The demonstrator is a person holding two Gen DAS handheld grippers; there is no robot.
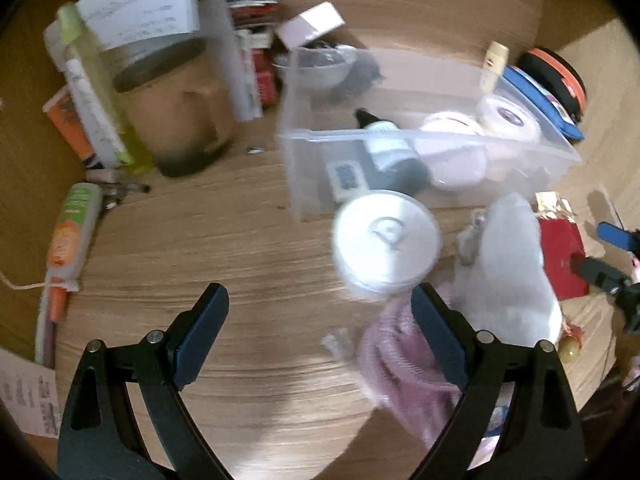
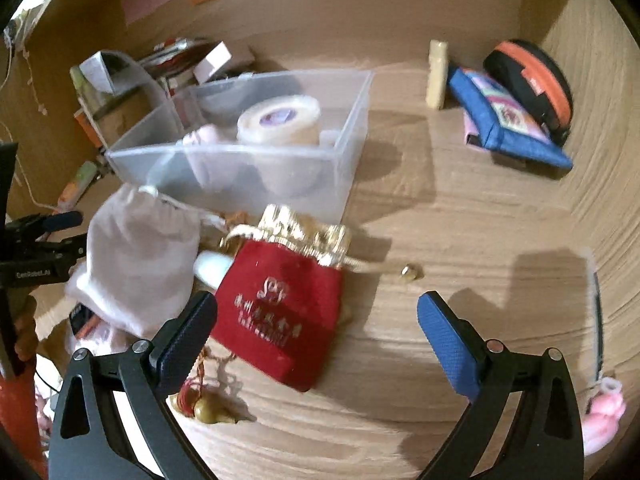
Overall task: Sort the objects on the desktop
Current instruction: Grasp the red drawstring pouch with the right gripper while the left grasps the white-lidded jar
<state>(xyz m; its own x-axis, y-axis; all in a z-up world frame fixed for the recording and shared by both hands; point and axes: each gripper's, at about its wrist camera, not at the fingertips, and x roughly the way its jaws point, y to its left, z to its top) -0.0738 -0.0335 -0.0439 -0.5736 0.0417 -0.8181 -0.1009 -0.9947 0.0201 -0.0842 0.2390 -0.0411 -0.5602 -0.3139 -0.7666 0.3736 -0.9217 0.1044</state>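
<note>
1. The clear plastic bin (image 2: 256, 160) stands at the middle of the wooden surface (image 2: 460, 240), already holding a tape roll (image 2: 280, 120) and a dark dropper bottle (image 1: 384, 140). It looks rigid, light and slick; the rim seems the best place to hold.
2. The white drawstring pouch (image 2: 136, 256) lies just in front of the bin: soft and floppy, best pinched at the gathered neck.
3. The red velvet pouch (image 2: 280, 312) touches it. Gold lettering shows, too blurred to read. Soft, probably light.
4. The white round jar (image 1: 386, 240) looks hard and smooth; its lid bears an embossed emblem.
5. The left hand-held gripper (image 1: 320, 304) is spread wide and empty, as is the right hand-held gripper (image 2: 316, 312); a label on the left one reads roughly "GenRobot.AI".
</note>
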